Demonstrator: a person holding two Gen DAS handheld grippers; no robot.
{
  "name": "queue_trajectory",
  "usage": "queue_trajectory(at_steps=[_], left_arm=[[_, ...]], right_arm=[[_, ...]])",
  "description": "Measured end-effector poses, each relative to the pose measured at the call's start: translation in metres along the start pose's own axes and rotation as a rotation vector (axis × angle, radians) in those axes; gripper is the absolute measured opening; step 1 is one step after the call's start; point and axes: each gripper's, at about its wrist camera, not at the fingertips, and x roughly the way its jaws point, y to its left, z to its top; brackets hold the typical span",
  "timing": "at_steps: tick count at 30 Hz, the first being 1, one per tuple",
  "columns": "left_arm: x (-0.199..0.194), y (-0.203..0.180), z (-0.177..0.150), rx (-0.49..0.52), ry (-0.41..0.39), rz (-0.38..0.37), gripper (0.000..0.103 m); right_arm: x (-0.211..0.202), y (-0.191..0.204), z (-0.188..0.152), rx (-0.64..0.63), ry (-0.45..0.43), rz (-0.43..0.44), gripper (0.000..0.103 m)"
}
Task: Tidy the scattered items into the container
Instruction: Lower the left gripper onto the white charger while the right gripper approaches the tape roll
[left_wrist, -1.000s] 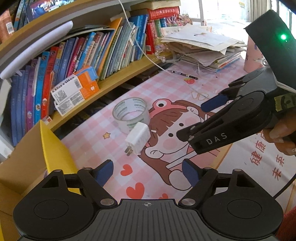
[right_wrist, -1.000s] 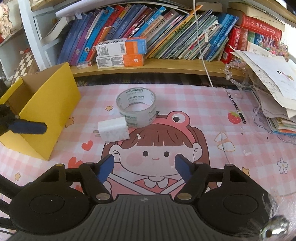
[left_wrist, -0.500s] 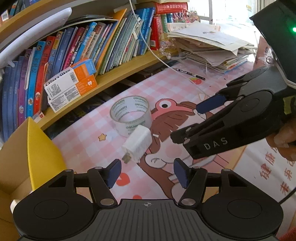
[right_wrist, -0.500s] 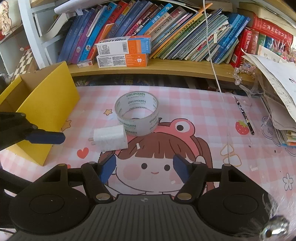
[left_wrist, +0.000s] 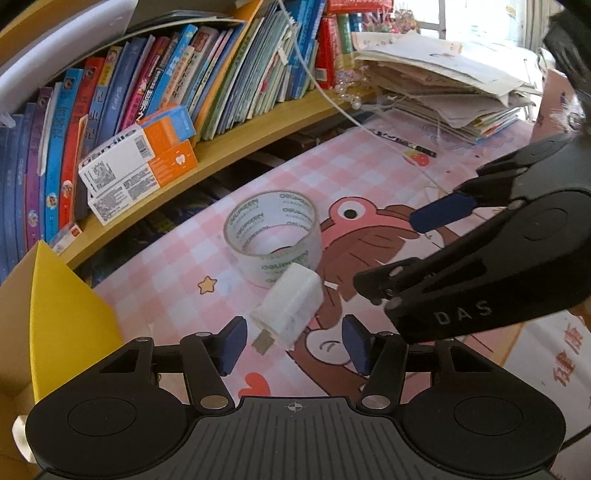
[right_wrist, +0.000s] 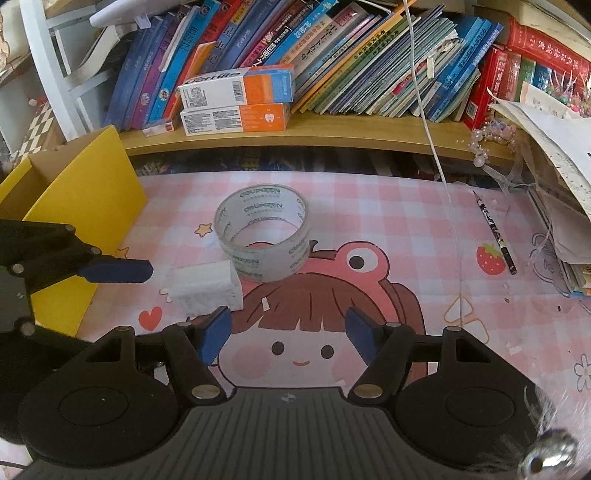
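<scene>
A white charger plug (left_wrist: 290, 308) lies on the pink mat, touching a roll of clear tape (left_wrist: 273, 236). My left gripper (left_wrist: 293, 345) is open, its blue pads on either side of the charger's pronged end. My right gripper (right_wrist: 288, 334) is open and empty, just right of the charger (right_wrist: 205, 290) and in front of the tape roll (right_wrist: 262, 232). A yellow cardboard box (right_wrist: 79, 221) stands at the left, open at the top; it also shows in the left wrist view (left_wrist: 55, 317).
A wooden shelf (right_wrist: 332, 133) of books runs along the back, with two orange and white boxes (right_wrist: 236, 105) on it. A black pen (right_wrist: 495, 230) and a paper stack (left_wrist: 450, 99) lie at the right. A white cable (right_wrist: 428, 110) hangs down over the mat.
My left gripper has moved forward to the charger, which now lies between its pads. My right gripper has moved forward, closer to the tape roll and charger.
</scene>
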Motion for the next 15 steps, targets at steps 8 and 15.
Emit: queue_trajectory(at_steps=[8,15], left_arm=[[0.016,0.005,0.005,-0.020,0.005,0.005,0.056],[0.026,0.010,0.007,-0.038,0.006,-0.001,0.055]], right_arm=[[0.010,-0.004,0.011,0.024,-0.017,0.014,0.068],[0.019,-0.002,0.021,0.026,-0.038,0.017,0.065]])
